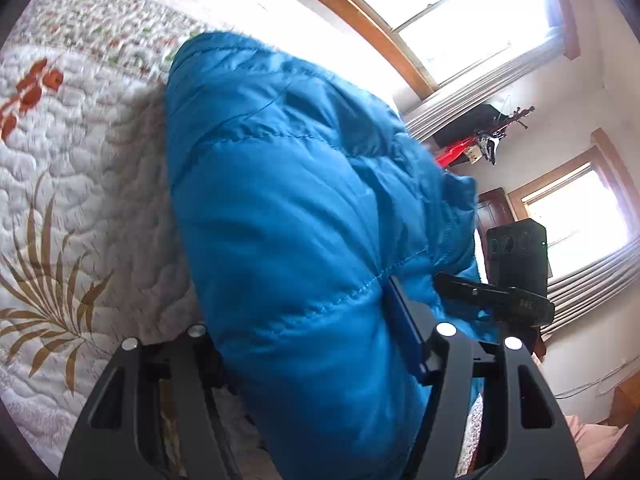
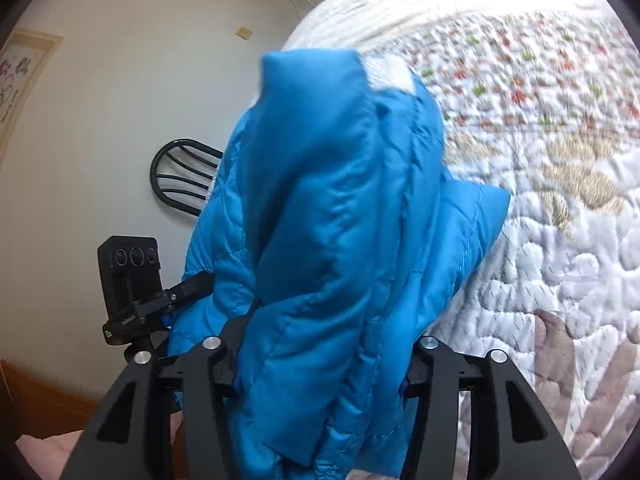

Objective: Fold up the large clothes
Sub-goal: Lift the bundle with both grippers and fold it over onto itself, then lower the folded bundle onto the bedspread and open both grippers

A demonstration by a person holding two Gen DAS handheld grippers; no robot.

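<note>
A puffy bright-blue quilted jacket (image 1: 304, 216) fills the middle of both wrist views, bunched into thick folds and lifted above a white quilted bedspread (image 1: 80, 184) printed with tan fern fronds and small orange-red flowers. The left gripper (image 1: 320, 344), a black two-finger tool with silver bolts at its joints, has its jaws standing apart with a fat roll of the jacket wedged between them; the fabric presses against both black arms, so it is clamped on the jacket. In the right wrist view the same blue jacket (image 2: 332, 240) rises in a tall hump, a smooth unquilted flap at its top (the lining side, by the look of it) with a pale patch beside that. The right gripper (image 2: 320, 364) likewise grips a thick bundle of the blue cloth between its spread fingers. Each camera catches the other tool's black camera block (image 1: 516, 256) just beside the jacket. Behind, the left view shows wood-framed windows (image 1: 436, 8) with pale curtains, very bright; the right view shows a white wall and the curved back of a black metal chair (image 2: 180, 172). The bedspread's far part is blurred.
</note>
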